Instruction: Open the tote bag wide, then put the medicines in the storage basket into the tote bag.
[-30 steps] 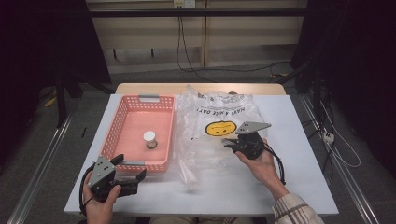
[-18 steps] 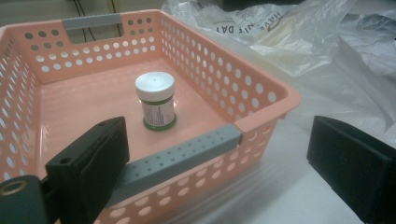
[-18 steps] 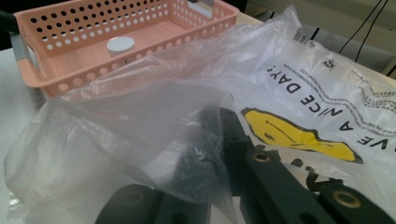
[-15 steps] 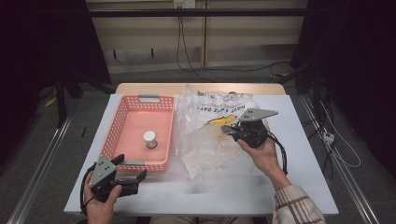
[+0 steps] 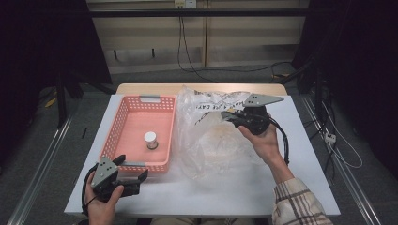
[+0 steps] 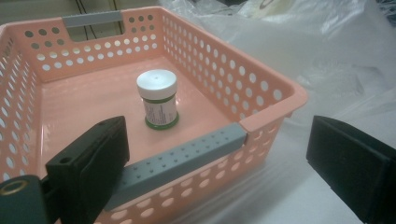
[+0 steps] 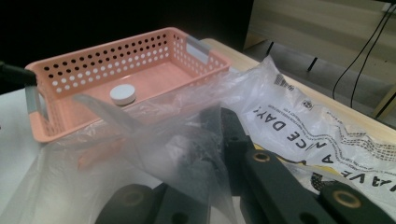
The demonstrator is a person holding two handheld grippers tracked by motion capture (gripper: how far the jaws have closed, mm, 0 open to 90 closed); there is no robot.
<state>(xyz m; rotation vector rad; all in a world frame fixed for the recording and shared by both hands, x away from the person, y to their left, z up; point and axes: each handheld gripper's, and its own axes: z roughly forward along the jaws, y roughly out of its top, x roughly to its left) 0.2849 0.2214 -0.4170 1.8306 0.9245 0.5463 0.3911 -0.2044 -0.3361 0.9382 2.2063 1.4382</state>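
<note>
Right gripper (image 5: 229,116) pinching plastic bag (image 5: 213,140); left gripper (image 5: 133,169) open by basket (image 5: 123,112)

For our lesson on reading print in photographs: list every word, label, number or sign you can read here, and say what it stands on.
"HAVE A NICE DAY!": black capitals on the crumpled clear plastic bag, partly cut off and creased.
Label on the small white-capped jar in the pink perforated plastic basket: print too small and blurred to read.
No other text is legible.
</note>
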